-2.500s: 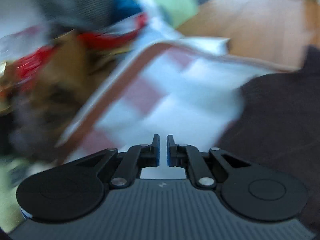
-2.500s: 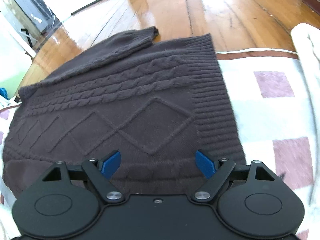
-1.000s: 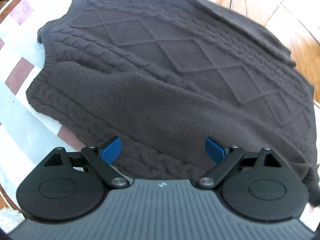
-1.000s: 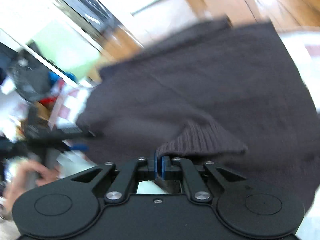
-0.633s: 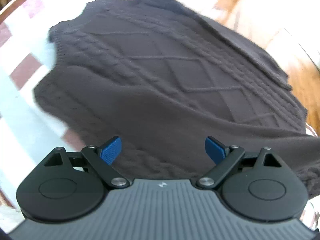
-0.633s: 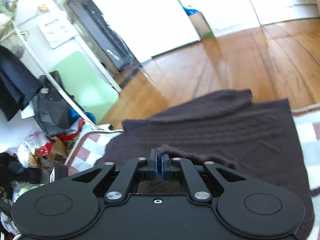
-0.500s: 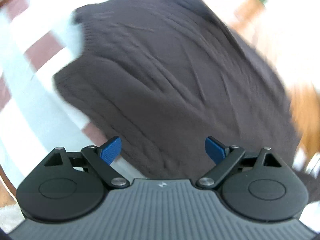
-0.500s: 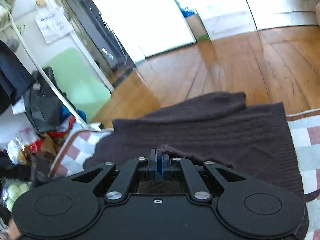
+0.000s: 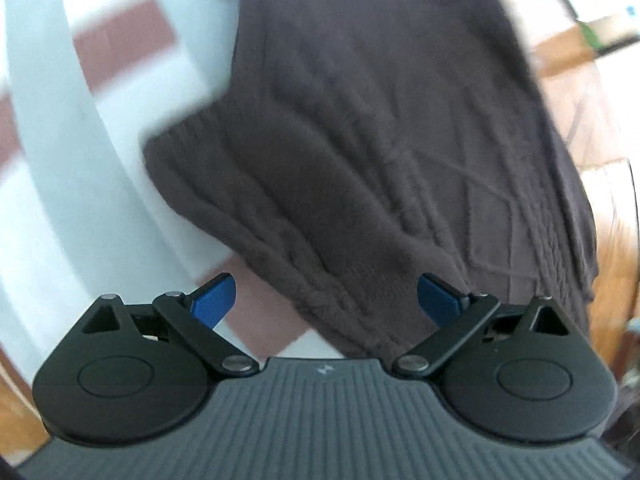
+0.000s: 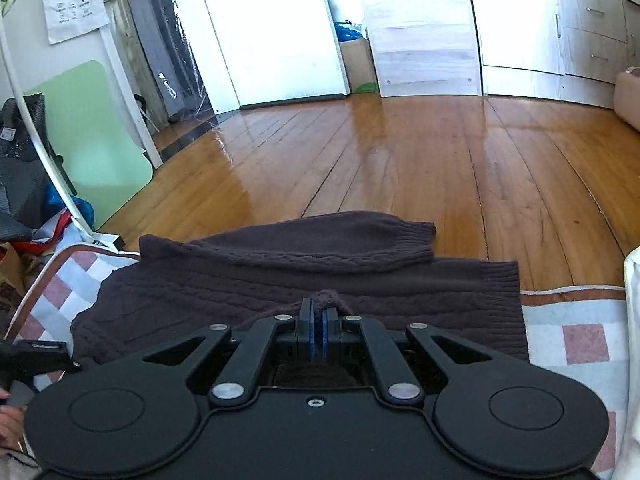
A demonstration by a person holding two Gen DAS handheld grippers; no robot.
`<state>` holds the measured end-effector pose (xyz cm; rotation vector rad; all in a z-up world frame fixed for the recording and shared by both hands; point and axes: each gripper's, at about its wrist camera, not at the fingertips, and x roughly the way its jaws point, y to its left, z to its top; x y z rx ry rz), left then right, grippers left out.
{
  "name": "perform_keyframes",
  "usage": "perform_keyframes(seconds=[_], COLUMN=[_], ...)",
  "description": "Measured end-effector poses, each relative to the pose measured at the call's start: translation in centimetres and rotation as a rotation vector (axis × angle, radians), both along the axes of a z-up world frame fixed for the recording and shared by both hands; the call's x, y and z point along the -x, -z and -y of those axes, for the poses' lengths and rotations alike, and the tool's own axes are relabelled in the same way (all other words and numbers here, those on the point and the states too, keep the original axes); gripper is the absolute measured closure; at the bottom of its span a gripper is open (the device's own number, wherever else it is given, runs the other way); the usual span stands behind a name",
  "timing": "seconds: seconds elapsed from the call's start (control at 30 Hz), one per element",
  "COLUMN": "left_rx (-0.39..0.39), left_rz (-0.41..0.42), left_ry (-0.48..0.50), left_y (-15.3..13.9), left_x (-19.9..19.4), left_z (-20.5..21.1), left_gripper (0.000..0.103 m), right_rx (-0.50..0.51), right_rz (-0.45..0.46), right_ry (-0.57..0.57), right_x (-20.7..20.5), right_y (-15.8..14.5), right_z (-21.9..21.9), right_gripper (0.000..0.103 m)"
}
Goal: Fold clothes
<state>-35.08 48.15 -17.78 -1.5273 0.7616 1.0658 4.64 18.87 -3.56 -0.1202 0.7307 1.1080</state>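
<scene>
A dark brown cable-knit sweater point(image 9: 380, 128) lies flat on a checked blanket point(image 9: 100, 184). My left gripper point(image 9: 326, 300) is open, with its blue pads spread wide just above the sweater's near edge. The sweater also shows in the right wrist view point(image 10: 280, 280), with one sleeve folded along its far side. My right gripper point(image 10: 319, 326) is shut on a pinch of the sweater's fabric at its near edge and holds it up a little.
The checked blanket point(image 10: 580, 340) lies on a wooden floor point(image 10: 400, 160). Bags and clutter point(image 10: 24, 200) sit at the left beside a green board point(image 10: 92, 140). White doors and cabinets stand at the back. A white cloth point(image 10: 632, 320) is at the right edge.
My left gripper opened and swung over the sweater's near corner, still moving with blur. My right gripper shut on the sweater's edge and has lifted it, tilting up toward the room.
</scene>
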Motion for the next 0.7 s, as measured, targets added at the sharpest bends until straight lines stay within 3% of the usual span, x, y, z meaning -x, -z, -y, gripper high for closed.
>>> perform_keyframes(seconds=[0.03, 0.07, 0.17, 0.27, 0.4, 0.7], left_rx=[-0.054, -0.127, -0.307, -0.462, -0.539, -0.482], left_rz=[0.005, 0.006, -0.027, -0.083, -0.075, 0.0], left_ry=[0.019, 0.046, 0.097, 0.131, 0.118, -0.052], left_y=[-0.6, -1.6, -3.9, -6.0, -7.2, -7.3], left_x=[-0.3, -0.6, -1.3, -1.7, -0.2, 5.2], left_z=[-0.2, -0.2, 0.5, 1.8, 2.6, 0.9], left_gripper=[0.017, 0.054, 0.082, 0.091, 0.092, 0.094], right_rx=[-0.003, -0.006, -0.018, -0.035, -0.072, -0.114], right_rz=[-0.001, -0.003, -0.023, -0.04, -0.062, -0.132], right_ry=[0.0, 0.001, 0.005, -0.008, -0.048, -0.138], right_x=[0.0, 0.0, 0.3, 0.9, 2.8, 6.7], right_y=[-0.1, -0.2, -0.7, -1.2, -2.1, -4.3], right_z=[0.1, 0.1, 0.4, 1.2, 3.5, 7.7], right_gripper=[0.097, 0.097, 0.097, 0.097, 0.097, 0.097])
